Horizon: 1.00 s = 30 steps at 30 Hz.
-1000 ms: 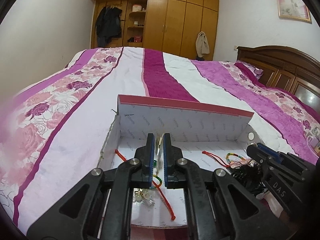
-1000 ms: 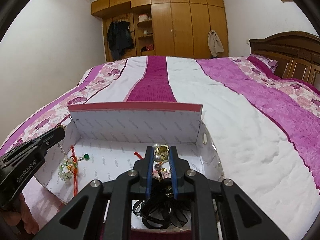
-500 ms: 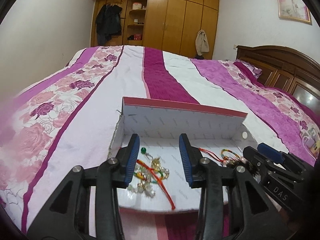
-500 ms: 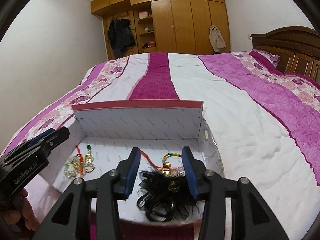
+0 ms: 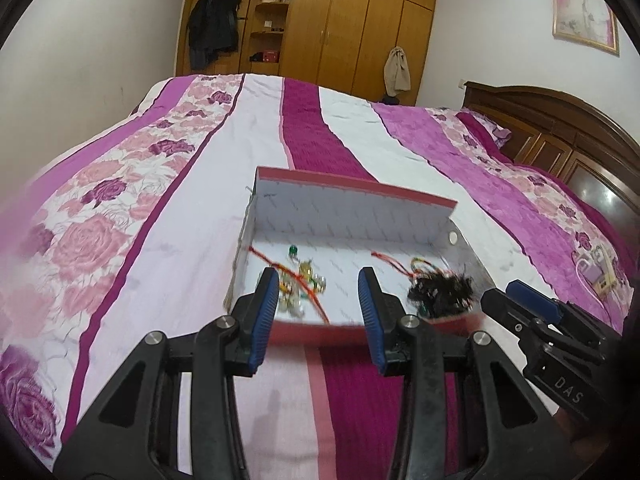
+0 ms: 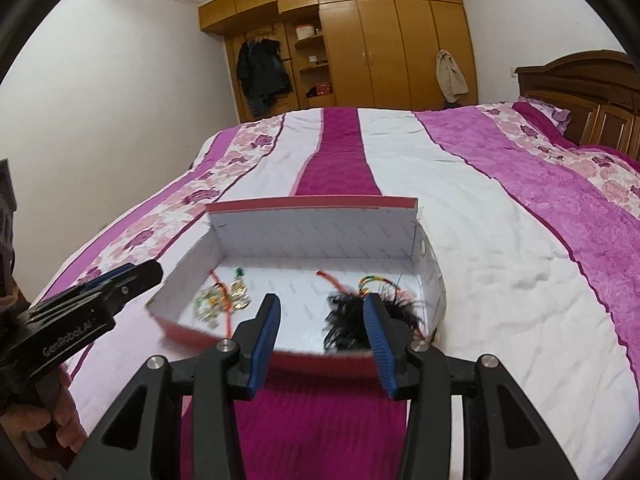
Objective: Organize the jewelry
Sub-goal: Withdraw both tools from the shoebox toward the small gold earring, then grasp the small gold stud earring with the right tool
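A shallow cardboard box, white inside with a red rim, lies on the bed. At its left lies a red-cord piece with gold and green charms. At its right lies a black feathery piece with a multicoloured bracelet. My left gripper is open and empty, just in front of the box's near rim. My right gripper is open and empty, also at the near rim. Each gripper shows from the side in the other's view.
The bed has a pink, purple and white striped cover. A wooden headboard is at the right. A wooden wardrobe with hanging coats stands at the far wall. A small item lies on the cover at the right.
Both grippers opened, let the jewelry drop into the box, and drew back from inside the box to its near rim.
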### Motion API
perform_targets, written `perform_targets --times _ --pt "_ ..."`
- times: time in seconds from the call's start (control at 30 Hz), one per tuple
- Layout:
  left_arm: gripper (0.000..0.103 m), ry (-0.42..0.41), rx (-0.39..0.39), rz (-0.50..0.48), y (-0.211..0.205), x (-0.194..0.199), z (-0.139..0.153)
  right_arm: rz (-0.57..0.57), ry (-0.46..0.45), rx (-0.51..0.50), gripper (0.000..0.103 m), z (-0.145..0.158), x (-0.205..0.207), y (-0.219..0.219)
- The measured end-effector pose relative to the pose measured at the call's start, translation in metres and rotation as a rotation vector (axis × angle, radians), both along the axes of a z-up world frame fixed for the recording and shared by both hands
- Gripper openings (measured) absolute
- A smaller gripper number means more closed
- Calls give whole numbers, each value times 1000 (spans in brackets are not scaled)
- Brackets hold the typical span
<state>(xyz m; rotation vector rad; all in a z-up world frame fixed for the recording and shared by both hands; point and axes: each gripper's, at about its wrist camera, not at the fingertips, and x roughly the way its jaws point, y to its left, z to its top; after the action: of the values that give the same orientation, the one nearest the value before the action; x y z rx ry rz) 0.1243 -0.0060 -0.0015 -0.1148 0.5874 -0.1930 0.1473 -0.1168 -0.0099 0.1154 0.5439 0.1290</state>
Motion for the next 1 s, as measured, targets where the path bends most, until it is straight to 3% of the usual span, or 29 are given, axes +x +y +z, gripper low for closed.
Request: perform_targets --times 0.6,1.0 --pt "33 58 4 2 18 -46 -8 97 89 -8 47 -26 -80 28" --pt "32 77 -2 18 26 -53 -16 174 175 -52 47 -58 -95 53"
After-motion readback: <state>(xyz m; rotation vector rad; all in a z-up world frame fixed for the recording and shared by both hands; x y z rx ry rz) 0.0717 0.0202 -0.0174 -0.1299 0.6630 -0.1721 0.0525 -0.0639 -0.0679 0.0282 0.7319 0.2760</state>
